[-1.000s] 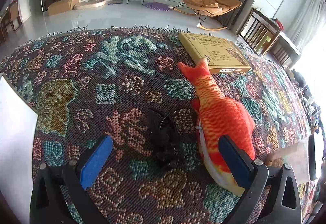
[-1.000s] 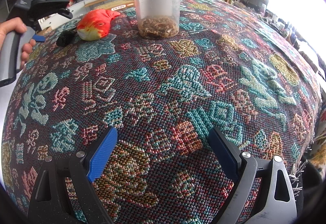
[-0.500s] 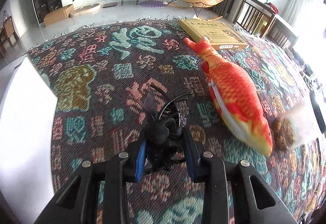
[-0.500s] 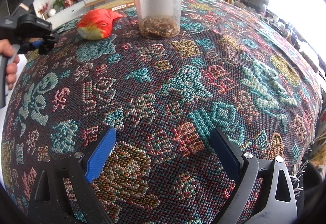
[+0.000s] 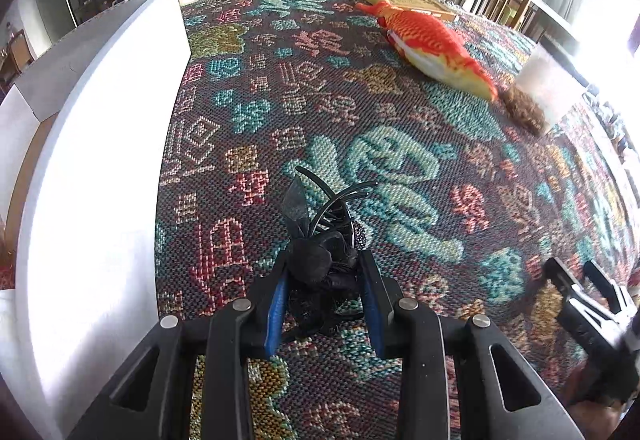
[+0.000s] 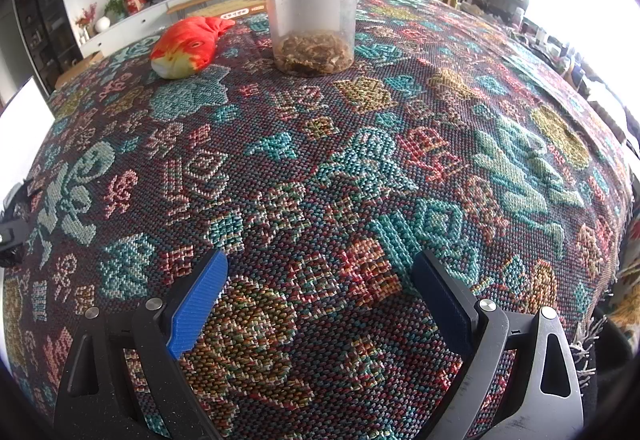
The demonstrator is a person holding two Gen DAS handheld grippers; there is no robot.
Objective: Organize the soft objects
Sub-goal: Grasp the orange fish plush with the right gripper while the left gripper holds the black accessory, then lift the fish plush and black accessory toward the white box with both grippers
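My left gripper (image 5: 324, 300) fingers pinch a black hair clip (image 5: 320, 260) above the woven cloth on the table (image 5: 400, 168); my right gripper (image 6: 320, 300) hangs wide and empty. I judge a firm, level carry toward the white box (image 5: 104, 144) just to the left is best, sparing the prongs. Farther off lie an orange plush fish (image 5: 432, 44) and a clear jar (image 6: 312, 12), with a television and lounge chair beyond.
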